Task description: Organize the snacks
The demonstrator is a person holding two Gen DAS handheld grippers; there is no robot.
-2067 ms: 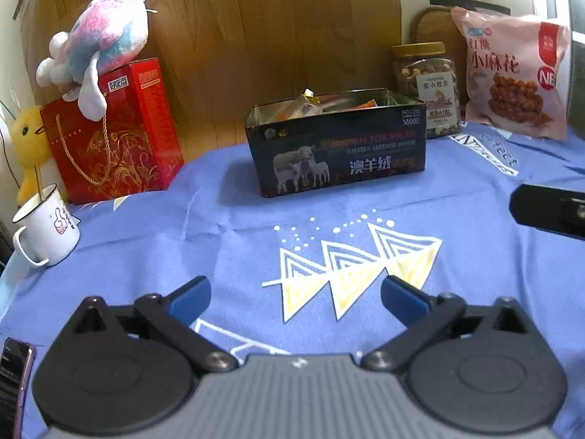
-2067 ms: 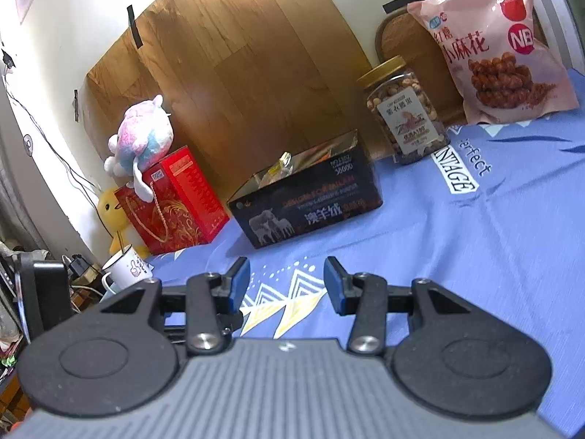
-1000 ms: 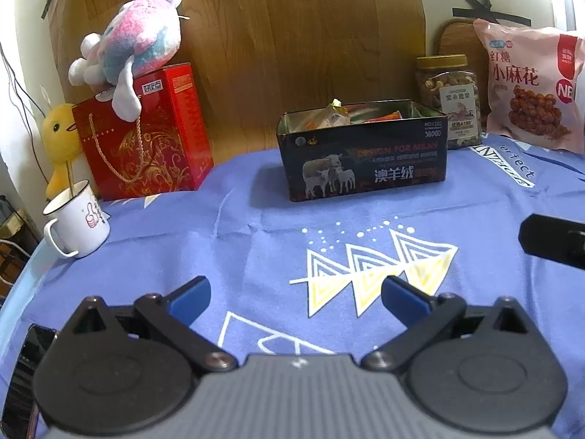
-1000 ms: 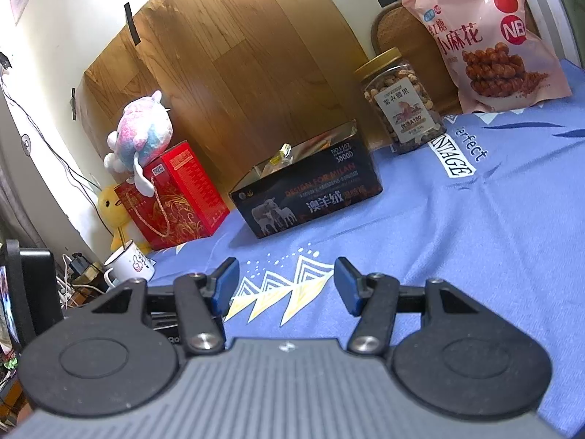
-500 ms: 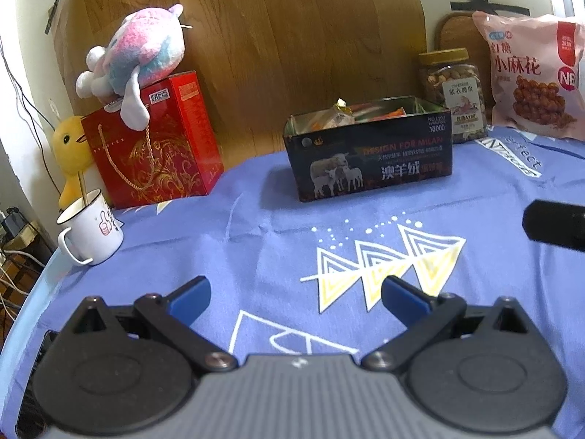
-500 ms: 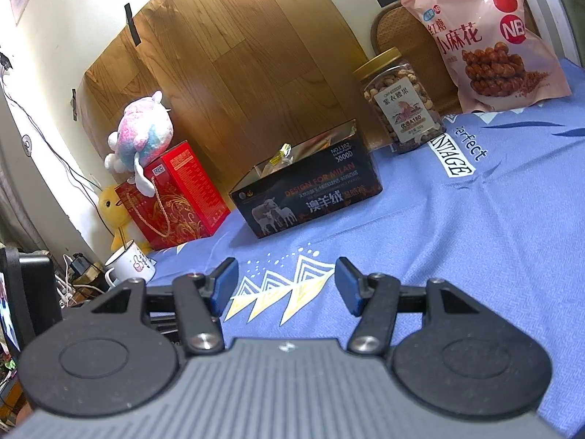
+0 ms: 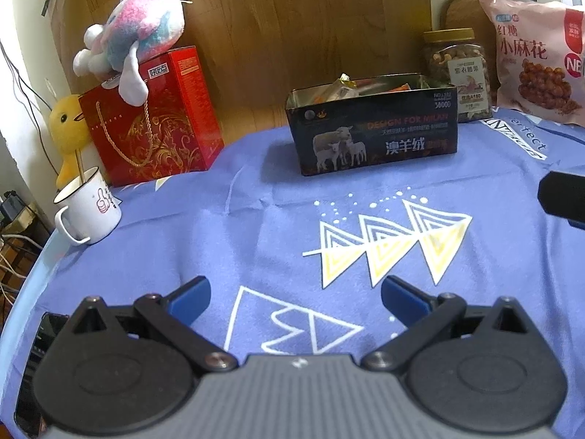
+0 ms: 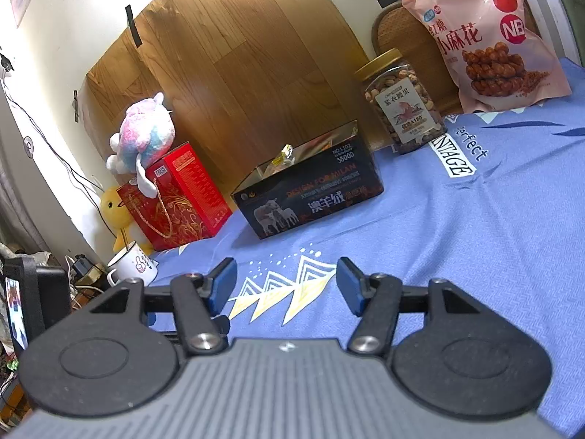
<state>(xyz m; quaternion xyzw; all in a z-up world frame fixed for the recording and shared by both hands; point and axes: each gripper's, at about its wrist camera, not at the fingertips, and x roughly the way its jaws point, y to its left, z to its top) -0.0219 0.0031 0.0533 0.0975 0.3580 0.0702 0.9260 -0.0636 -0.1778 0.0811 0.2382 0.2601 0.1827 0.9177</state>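
Behind the dark tin [image 7: 373, 135], already holding wrapped snacks, stand the nut jar [image 7: 457, 73] and pink snack bag [image 7: 537, 62]. Left gripper [image 7: 295, 294] and right gripper [image 8: 285, 285] hover well short of it, fingers apart, empty. Reaching over could clip the tin's rim or topple the jar.

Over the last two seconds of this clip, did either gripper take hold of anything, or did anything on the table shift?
Nothing was taken hold of or let go. The right gripper opened wider, its jaws empty over the blue printed cloth; both views shifted slightly. The left gripper stayed wide open and empty. The dark rectangular sheep-print tin, clear nut jar and pink snack bag kept their places.
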